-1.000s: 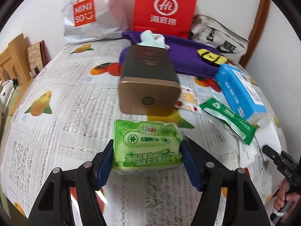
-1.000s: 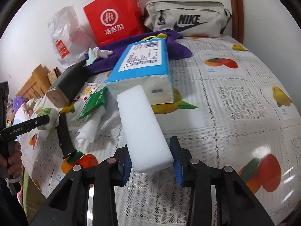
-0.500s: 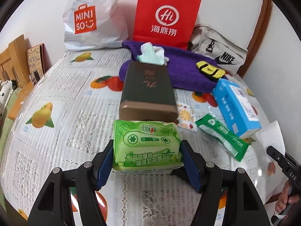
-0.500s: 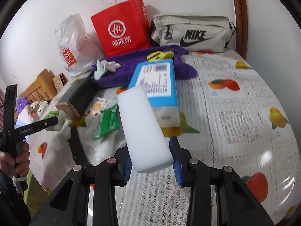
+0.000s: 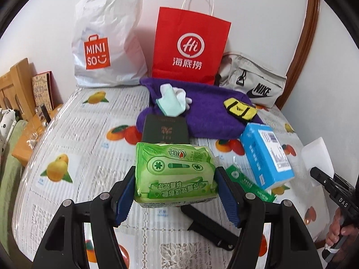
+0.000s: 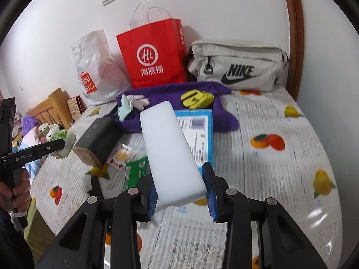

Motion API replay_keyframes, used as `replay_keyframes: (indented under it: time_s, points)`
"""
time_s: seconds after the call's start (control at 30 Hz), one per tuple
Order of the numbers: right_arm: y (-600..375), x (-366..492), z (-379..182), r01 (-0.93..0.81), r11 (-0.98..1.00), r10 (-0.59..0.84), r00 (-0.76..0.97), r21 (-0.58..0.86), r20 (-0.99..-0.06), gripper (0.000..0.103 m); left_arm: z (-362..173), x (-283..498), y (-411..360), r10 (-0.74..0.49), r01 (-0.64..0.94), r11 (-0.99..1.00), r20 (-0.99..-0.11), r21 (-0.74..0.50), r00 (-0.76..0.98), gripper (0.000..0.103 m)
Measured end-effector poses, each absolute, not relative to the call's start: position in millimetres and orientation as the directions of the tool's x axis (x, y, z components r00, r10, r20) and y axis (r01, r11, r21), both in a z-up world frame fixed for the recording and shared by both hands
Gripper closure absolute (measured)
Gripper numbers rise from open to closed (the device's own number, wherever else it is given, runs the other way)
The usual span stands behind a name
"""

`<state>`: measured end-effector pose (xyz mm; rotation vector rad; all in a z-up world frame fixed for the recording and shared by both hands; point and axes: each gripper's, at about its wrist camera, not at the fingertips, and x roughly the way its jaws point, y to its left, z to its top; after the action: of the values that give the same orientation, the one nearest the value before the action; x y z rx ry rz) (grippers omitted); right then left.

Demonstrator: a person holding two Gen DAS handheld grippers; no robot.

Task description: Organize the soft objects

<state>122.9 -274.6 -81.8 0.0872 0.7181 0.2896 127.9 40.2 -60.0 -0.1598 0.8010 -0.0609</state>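
- The left gripper [image 5: 176, 191] is clenched on a green tissue pack [image 5: 175, 174] — crinkly, glossy plastic, soft and pillow-shaped — held above the table, in front of the dark box [image 5: 165, 131].
- The right gripper [image 6: 181, 194] grips a white sponge block [image 6: 171, 152], matte and smooth with rounded edges, tilted up and away over the blue tissue box [image 6: 202, 134].
- The dark box, rigid and rectangular, lies just before the fuzzy purple towel [image 5: 208, 116]; the blue tissue box sits to its right.
- On the towel rest a pale glove [image 5: 174, 100] and a yellow pouch [image 5: 240, 108].
- The fruit-print tablecloth [image 5: 89, 139] is bare left of the dark box — open room there.
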Motion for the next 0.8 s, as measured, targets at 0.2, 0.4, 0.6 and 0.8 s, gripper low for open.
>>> replay_keyframes:
  time_s: [0.2, 0.4, 0.6, 0.8]
  points:
    - [-273, 139, -72, -0.235, 0.956, 0.292, 0.719, 0.175, -0.63, 0.066, -52, 142, 42, -0.114, -0.009, 0.986, -0.707, -0.167, 0.698, 0.037]
    - [-272, 161, -70, -0.235, 0.955, 0.296, 0.715, 0.181, -0.634, 0.066, -50, 160, 45, -0.109, -0.023, 0.985, -0.711, -0.173, 0.694, 0.037]
    - [-272, 186, -71, -0.228, 0.956, 0.293, 0.711, 0.185, -0.639, 0.066, -51, 182, 46, -0.106, -0.022, 0.986, -0.721, -0.167, 0.685, 0.037]
    - [-271, 208, -73, -0.225, 0.956, 0.295, 0.704, 0.191, -0.646, 0.066, -51, 205, 46, -0.104, -0.023, 0.986, -0.723, -0.163, 0.683, 0.037]
